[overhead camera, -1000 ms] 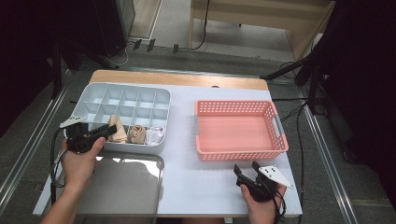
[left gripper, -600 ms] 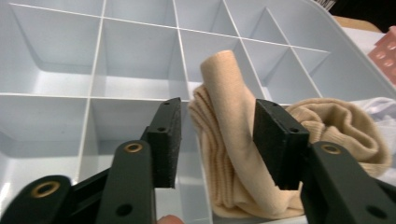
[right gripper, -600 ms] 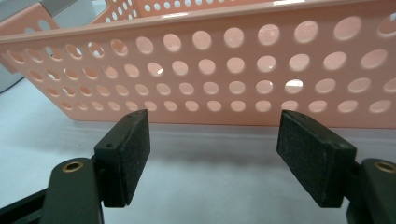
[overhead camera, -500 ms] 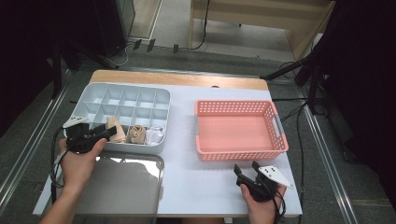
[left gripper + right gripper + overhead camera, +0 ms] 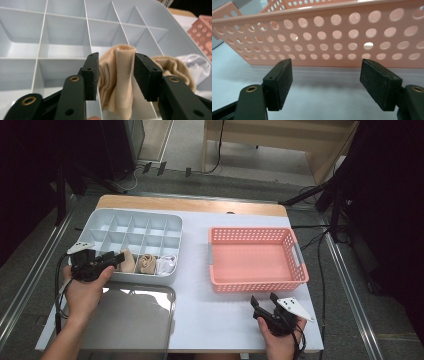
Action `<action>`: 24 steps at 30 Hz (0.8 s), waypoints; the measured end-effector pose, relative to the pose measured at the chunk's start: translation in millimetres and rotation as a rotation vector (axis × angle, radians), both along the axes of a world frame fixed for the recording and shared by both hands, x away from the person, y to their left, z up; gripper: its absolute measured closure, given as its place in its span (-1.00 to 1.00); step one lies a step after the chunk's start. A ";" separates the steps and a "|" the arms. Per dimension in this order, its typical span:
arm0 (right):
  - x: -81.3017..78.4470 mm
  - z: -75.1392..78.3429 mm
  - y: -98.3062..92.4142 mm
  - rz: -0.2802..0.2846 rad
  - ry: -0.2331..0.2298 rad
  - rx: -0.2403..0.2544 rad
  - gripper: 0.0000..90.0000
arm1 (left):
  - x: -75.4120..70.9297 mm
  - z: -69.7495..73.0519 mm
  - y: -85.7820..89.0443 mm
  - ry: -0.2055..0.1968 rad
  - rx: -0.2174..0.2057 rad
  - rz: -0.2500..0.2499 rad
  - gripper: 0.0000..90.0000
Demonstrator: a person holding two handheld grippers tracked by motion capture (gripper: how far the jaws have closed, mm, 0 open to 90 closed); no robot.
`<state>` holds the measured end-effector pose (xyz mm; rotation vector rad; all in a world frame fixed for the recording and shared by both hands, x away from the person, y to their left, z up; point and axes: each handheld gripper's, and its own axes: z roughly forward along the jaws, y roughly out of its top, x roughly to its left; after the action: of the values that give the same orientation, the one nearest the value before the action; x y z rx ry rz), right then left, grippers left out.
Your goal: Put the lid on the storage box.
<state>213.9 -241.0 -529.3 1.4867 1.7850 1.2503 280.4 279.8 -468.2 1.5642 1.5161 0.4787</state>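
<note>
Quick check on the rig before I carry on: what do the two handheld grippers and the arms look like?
Both are black two-jaw tools. The left gripper and right gripper each carry a pale three-cornered plate on top and trail a thin black cable. Up close, the fingers are flat black blocks faced with dark foam, on arms with brass-coloured rivets. The forearms are bare, no sleeves.

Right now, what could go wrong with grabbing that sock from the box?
The left gripper straddles a beige sock standing in the divided box. One pad sits right at a thin divider wall, so it might catch there. The sock is loosely bunched, so only a fold may get pinched and slip out.
</note>
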 end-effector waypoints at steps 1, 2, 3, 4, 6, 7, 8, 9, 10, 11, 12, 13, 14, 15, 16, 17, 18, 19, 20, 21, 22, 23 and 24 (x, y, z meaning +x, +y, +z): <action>0.0 0.0 0.1 0.000 0.000 -0.001 -0.41 | 1.7 -0.5 -0.6 -0.005 -0.001 -0.004 0.35; -0.1 0.0 0.2 -0.001 0.000 0.000 -0.41 | 3.4 -1.2 -1.4 0.000 0.000 -0.008 0.39; -0.1 0.0 0.2 -0.002 0.000 0.000 -0.40 | 5.4 -2.9 -1.3 0.010 -0.001 -0.015 0.49; -0.2 0.0 0.2 -0.002 0.000 0.001 -0.41 | 6.6 -4.5 -1.0 0.026 -0.013 -0.021 0.60; -0.2 0.0 0.0 -0.003 0.000 0.002 -0.40 | 8.1 -7.0 -1.1 0.052 0.001 -0.013 0.79; -0.2 0.0 -0.1 -0.003 0.001 0.003 -0.40 | 8.6 -7.6 -1.2 0.061 0.001 -0.013 0.82; -0.1 0.0 -0.1 -0.002 0.001 0.003 -0.40 | 8.6 -7.5 -1.0 0.064 -0.001 -0.017 0.82; 0.0 -0.1 -0.2 -0.002 0.001 0.004 -0.40 | 8.4 -7.2 -0.7 0.064 -0.001 -0.021 0.82; 0.0 -0.1 -0.2 -0.002 0.001 0.004 -0.40 | 8.4 -7.2 -0.7 0.064 -0.001 -0.021 0.81; -0.2 0.0 -0.3 -0.004 0.000 0.004 -0.40 | 7.3 -6.4 0.7 0.051 -0.024 -0.028 0.77; -0.2 0.0 -0.3 -0.004 0.000 0.004 -0.40 | 7.3 -6.4 0.7 0.051 -0.024 -0.028 0.68; -1.7 0.6 -0.2 -0.014 -0.007 0.009 -0.39 | 4.5 -4.6 3.1 0.024 -0.059 -0.031 0.59; -2.1 0.8 -0.3 -0.013 -0.012 0.009 -0.38 | 1.9 -3.0 4.0 0.009 -0.079 -0.036 0.51; -2.5 0.9 -0.1 -0.010 -0.016 0.008 -0.38 | -0.7 -1.5 5.4 -0.005 -0.093 -0.044 0.40; -3.0 1.3 0.2 -0.007 -0.020 0.004 -0.38 | -3.7 0.2 6.4 -0.017 -0.100 -0.049 0.30; -3.8 1.8 1.3 -0.008 -0.019 0.005 -0.38 | -3.7 0.2 6.4 -0.017 -0.100 -0.049 0.24; -4.4 1.9 2.2 -0.007 -0.015 0.003 -0.38 | -11.4 4.1 8.8 -0.043 -0.112 -0.061 0.17; -5.1 2.0 3.4 -0.008 -0.011 0.005 -0.38 | -15.6 6.1 10.0 -0.056 -0.116 -0.066 0.07; -5.9 2.0 4.7 -0.002 -0.011 0.001 -0.38 | -20.0 7.8 11.5 -0.071 -0.123 -0.078 -0.02; -7.2 2.0 7.0 -0.002 -0.006 0.003 -0.38 | -20.0 7.8 11.5 -0.071 -0.123 -0.078 -0.10; -8.1 2.1 9.2 0.002 -0.005 -0.001 -0.38 | -28.5 10.9 13.8 -0.093 -0.126 -0.092 -0.22; -8.7 1.9 11.2 0.010 -0.007 -0.009 -0.37 | -32.5 12.0 14.5 -0.107 -0.123 -0.092 -0.34; -9.5 1.9 13.7 0.012 -0.003 -0.008 -0.37 | -36.4 13.0 15.5 -0.115 -0.121 -0.095 -0.46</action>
<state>204.3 -227.3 -527.4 1.4716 1.7975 1.2485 244.0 295.3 -455.1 1.4822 1.3521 0.4081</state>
